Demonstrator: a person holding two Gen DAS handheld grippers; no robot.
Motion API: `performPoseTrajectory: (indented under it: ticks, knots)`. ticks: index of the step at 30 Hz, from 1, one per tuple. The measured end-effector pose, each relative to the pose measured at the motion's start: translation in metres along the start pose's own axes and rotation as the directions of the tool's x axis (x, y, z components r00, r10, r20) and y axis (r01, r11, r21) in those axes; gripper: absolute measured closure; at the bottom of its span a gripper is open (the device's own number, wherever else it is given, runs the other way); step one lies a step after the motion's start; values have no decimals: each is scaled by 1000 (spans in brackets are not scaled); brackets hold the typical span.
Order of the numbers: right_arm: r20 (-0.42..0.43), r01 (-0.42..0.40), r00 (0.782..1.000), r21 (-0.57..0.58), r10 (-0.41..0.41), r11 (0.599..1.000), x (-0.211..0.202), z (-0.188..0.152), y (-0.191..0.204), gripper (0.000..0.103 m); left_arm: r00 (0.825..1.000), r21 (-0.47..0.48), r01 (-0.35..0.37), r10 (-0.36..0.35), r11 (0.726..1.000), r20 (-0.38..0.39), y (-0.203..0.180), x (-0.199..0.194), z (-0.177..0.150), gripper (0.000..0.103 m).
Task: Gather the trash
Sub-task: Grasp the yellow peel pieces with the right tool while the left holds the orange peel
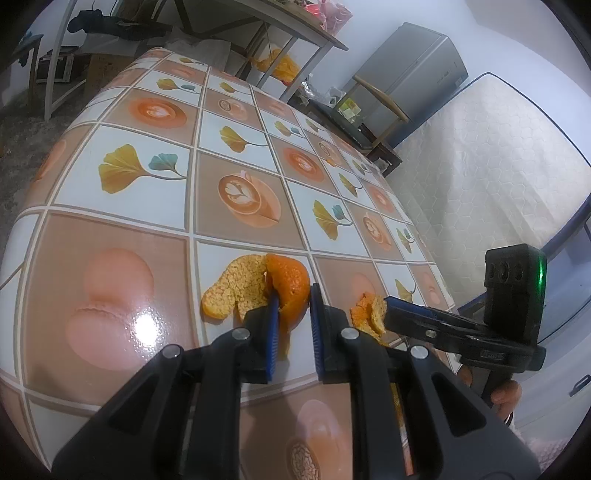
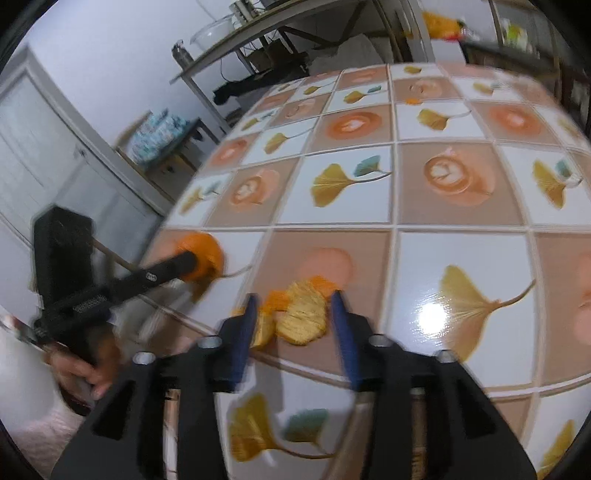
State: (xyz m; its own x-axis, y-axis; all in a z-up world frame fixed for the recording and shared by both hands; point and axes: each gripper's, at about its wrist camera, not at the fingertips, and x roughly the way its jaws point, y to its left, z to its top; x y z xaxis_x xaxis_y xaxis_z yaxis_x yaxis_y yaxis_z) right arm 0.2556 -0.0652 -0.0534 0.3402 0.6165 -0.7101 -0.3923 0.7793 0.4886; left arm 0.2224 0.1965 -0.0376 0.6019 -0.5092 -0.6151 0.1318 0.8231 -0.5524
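A large piece of orange peel (image 1: 290, 280), skin outward with its pale pith (image 1: 236, 284) spread to the left, sits between the blue pads of my left gripper (image 1: 293, 295), which is shut on it just above the patterned tablecloth (image 1: 147, 184). In the right wrist view, the same peel (image 2: 207, 253) shows at the left gripper's tip (image 2: 190, 260). Smaller peel scraps (image 2: 303, 314) lie on the table between the fingers of my right gripper (image 2: 295, 301), which is open with pads clear of them. The left wrist view has these scraps (image 1: 367, 314) at the right gripper's tip (image 1: 389, 306).
The table edge runs close on the right, beside a white mattress (image 1: 480, 166). A grey cabinet (image 1: 410, 62) and a wooden chair (image 1: 380, 107) stand beyond it. A metal-frame table (image 1: 280, 26) stands behind. A white door (image 2: 40, 147) is at the left. A hand (image 2: 81, 369) holds the left gripper.
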Motion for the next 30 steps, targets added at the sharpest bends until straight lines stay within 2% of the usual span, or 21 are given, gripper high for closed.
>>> performPoseTrajectory:
  ticks: [1, 3, 5, 9, 12, 15, 17, 19, 22, 26, 28, 30]
  knots:
    - [7, 10, 1000, -25, -10, 1000, -1, -1, 5, 36, 1000, 0, 0, 0, 1000, 0, 0, 0, 0, 89]
    - [5, 53, 999, -87, -53, 995, 2, -2, 14, 32, 1000, 0, -1, 1, 1000, 0, 0, 0, 0, 89]
    - [-7, 115, 993, -171, -118, 978, 8, -3, 26, 29, 1000, 1, 0, 0, 1000, -1, 0, 0, 0, 89]
    - [-19, 175, 982, -305, -190, 936, 19, -4, 41, 21, 1000, 3, -1, 1, 1000, -2, 0, 0, 0, 89]
    - [-13, 219, 970, -386, -243, 896, 26, -6, 48, 20, 1000, 0, 0, 0, 1000, -1, 0, 1, 0, 88]
    - [1, 248, 962, -422, -273, 872, 28, -9, 51, 21, 1000, 2, 0, 0, 1000, -2, 0, 1, 0, 88]
    - [9, 252, 962, -413, -273, 875, 25, -9, 49, 27, 1000, 2, -1, 1, 1000, -1, 0, 1, 0, 88]
    - [15, 262, 960, -398, -280, 879, 21, -7, 45, 41, 1000, 3, -1, 1, 1000, -2, 0, 1, 0, 88]
    - [16, 268, 959, -378, -284, 886, 19, -2, 39, 56, 1000, 3, -3, 3, 1000, -1, 0, 1, 0, 88]
    - [19, 267, 960, -372, -280, 889, 18, -1, 36, 67, 1000, 1, -10, 10, 1000, 4, -2, 1, -2, 88]
    - [18, 260, 962, -364, -272, 894, 18, 0, 35, 80, 1000, 5, -15, 15, 1000, 4, -3, 1, -2, 89]
    - [21, 256, 964, -356, -267, 899, 17, 1, 33, 82, 1000, 10, -20, 20, 1000, 5, -4, 1, -2, 89]
